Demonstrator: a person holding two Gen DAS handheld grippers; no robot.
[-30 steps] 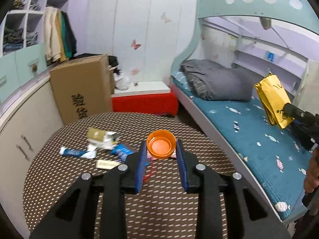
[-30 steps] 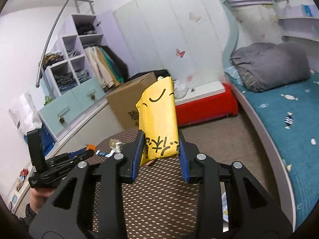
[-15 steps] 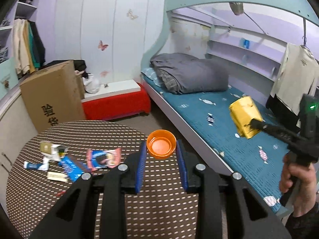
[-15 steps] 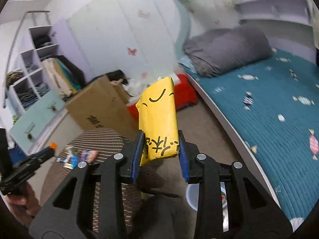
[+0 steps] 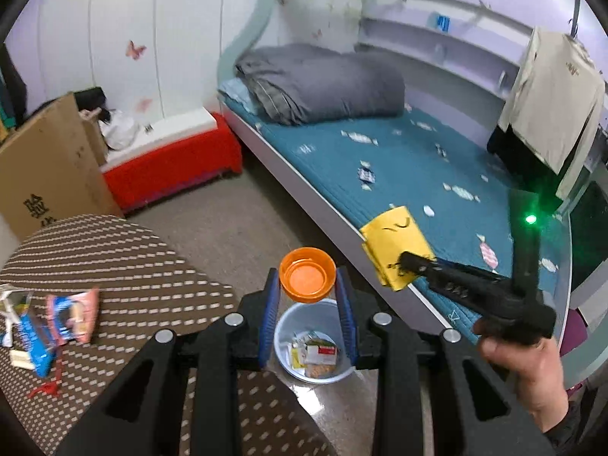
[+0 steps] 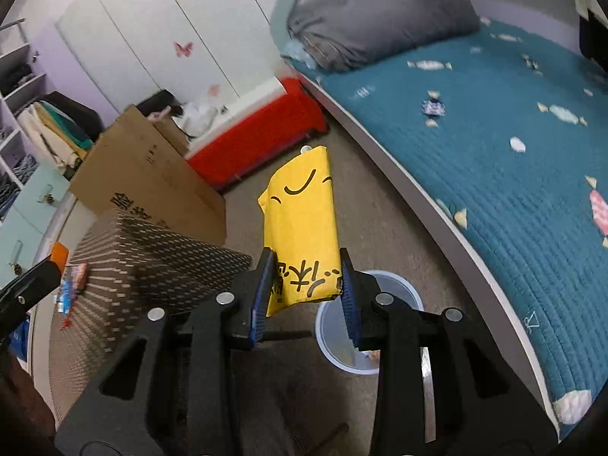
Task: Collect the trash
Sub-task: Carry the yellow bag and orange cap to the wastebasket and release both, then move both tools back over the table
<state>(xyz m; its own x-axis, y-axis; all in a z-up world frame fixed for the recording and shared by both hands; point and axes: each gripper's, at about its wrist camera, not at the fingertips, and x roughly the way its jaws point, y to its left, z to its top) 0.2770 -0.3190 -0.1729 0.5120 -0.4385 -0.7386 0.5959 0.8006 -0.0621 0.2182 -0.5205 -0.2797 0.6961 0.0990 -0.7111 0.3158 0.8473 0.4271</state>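
Note:
My left gripper is shut on an orange plastic lid and holds it above a light blue trash bin on the floor, which holds several wrappers. My right gripper is shut on a yellow pouch with black writing, held upright above and left of the same bin. In the left wrist view the right gripper and the pouch are to the right, over the bed's edge. More wrappers lie on the round brown table.
A bed with a teal cover and a grey duvet runs along the right. A cardboard box and a red bench stand behind the table. A jacket hangs at the far right.
Both grippers swung right and tilted down, away from the table toward the floor. The trash bin has come into view under both. Each still holds its item.

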